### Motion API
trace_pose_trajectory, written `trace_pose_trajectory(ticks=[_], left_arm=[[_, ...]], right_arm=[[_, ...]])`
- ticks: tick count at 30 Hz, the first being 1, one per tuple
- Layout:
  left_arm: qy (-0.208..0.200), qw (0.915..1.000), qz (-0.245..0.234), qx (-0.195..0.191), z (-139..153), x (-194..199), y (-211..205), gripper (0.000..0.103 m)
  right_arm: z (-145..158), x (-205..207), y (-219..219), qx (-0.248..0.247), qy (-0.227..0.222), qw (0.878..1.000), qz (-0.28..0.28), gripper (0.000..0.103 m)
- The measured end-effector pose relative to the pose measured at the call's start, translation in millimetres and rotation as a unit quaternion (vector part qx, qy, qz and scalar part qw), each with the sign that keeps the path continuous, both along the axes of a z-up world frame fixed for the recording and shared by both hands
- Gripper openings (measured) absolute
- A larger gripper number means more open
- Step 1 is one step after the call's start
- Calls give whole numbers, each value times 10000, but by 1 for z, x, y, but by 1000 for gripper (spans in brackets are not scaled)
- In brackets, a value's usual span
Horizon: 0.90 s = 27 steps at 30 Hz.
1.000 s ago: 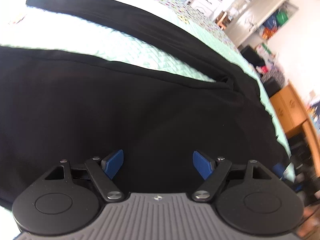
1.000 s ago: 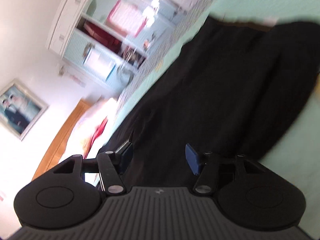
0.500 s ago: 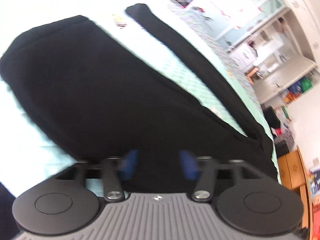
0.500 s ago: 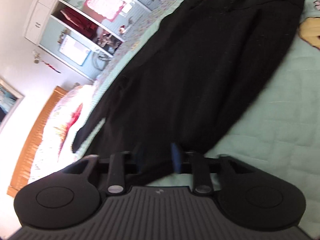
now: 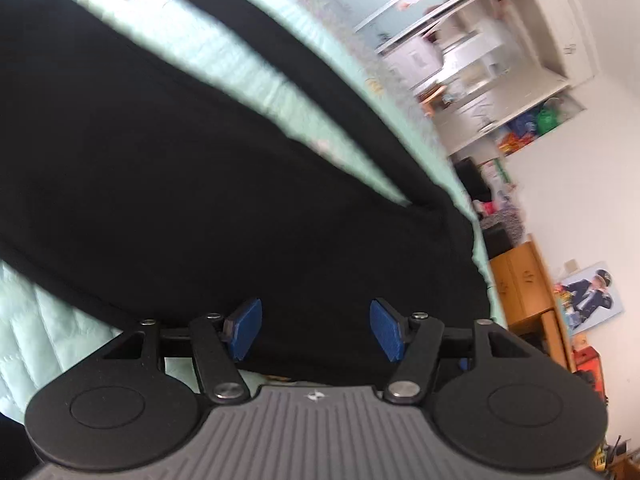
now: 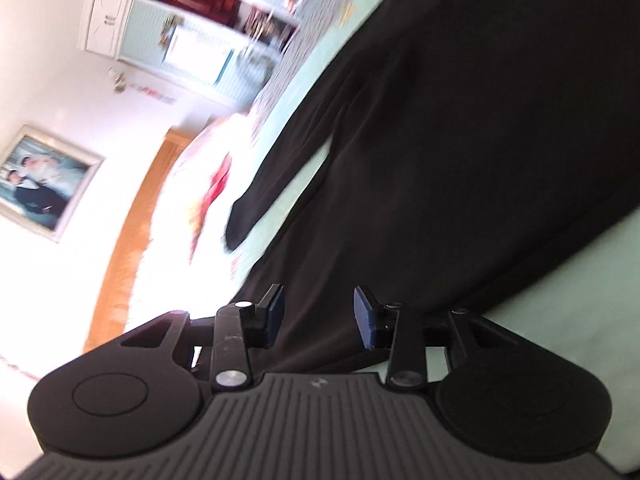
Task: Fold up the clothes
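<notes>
Black garment (image 5: 208,184) on bed (image 5: 36,340): soft, light, limp; pinch hem at 6 o'clock. Left hand-held gripper (image 5: 314,330) and right hand-held gripper (image 6: 319,317) opening, pads gripping nothing.

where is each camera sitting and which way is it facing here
Left wrist view: sits on the left gripper, looking along its blue pads over the black garment on the mint bedspread toward white shelves; only the gripper shows, jaws opening, pads apart.
Right wrist view: sits on the right gripper, looking across the garment toward a framed picture; only the gripper shows, jaws opening.
Shared: the same garment and bedspread.
</notes>
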State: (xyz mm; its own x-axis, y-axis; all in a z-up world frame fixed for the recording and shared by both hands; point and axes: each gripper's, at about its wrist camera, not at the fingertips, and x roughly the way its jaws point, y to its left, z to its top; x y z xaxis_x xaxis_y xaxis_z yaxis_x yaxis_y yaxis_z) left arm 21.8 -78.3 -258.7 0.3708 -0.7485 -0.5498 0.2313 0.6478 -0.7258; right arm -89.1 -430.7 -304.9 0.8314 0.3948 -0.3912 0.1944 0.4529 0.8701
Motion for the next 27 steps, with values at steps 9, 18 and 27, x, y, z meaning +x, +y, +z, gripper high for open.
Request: trace_pose_trajectory(ticks=[9,18,27], left_arm=[[466,9936,1024,-41,-18,0,77,4],[256,9761,2087,550,18,13,139,7],[228,9513,2746,1379,32,25,187,3]], right_arm=[[-35,-32,-9,245,597,9978,-139,0],[-32,-37,-13,130,719,9971,-215,0],[-15,-20,6,-646,920,9936,-102,0]])
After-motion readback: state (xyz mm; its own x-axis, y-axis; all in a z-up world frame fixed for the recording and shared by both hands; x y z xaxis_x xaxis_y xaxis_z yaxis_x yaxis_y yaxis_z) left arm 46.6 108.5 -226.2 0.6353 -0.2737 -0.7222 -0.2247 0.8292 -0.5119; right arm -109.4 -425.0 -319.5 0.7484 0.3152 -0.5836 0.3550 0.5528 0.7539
